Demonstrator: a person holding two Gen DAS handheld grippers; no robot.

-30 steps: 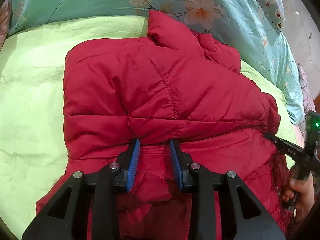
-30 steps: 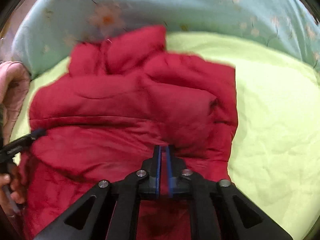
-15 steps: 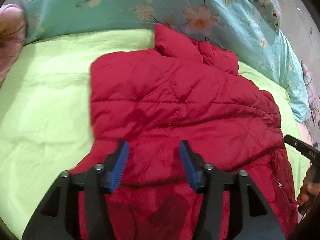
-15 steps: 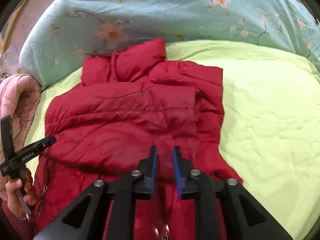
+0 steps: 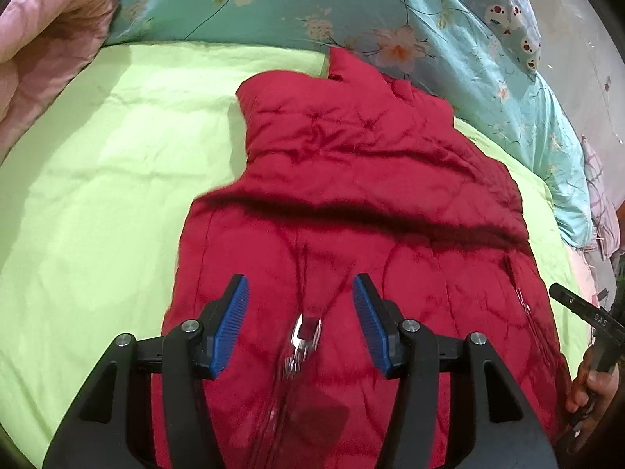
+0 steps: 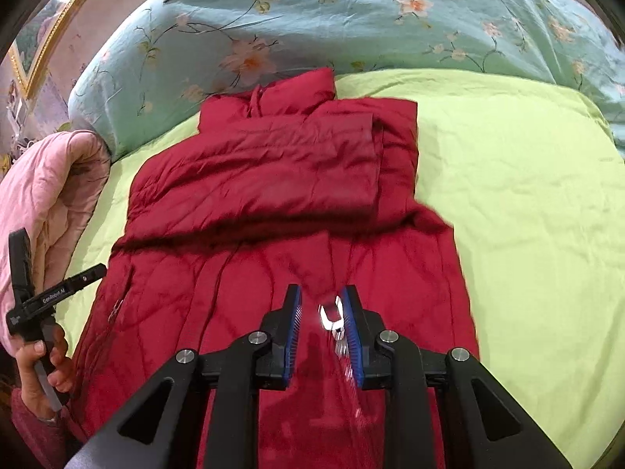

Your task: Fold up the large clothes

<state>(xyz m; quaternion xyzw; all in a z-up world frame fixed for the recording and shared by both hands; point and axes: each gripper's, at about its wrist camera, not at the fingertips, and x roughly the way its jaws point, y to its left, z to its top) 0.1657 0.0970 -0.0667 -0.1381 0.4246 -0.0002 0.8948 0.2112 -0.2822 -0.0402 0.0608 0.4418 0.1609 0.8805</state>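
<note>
Bed [image 5: 78, 203] with a lime-green sheet fills most of both views. Teal floral quilt [image 6: 351, 19] is bunched along the far edge; pink padded blanket [image 5: 43, 35] rolled at the far left corner in the left wrist view, and at the left edge in the right wrist view.

Red puffer jacket [image 5: 351, 179] lies flat on the sheet, mid-bed, collar toward the quilt. Sleeves folded across the chest; a dark shadowed fold line runs across the body. Lower half reaches toward the near edge, under both tools.

Left tongs [image 5: 300, 324]: released, blue pads well apart, above the jacket's lower front, nothing gripped; jaws have just been opening. A blurred metal zipper pull [image 5: 304, 332] shows between them.

Right tongs [image 6: 320, 326]: narrowly parted, also just been opening, pads not pressing cloth; a shiny blurred zipper pull sits in the gap.

Hand [image 6: 39, 367] on the other tool's grip shows at each view's edge.
</note>
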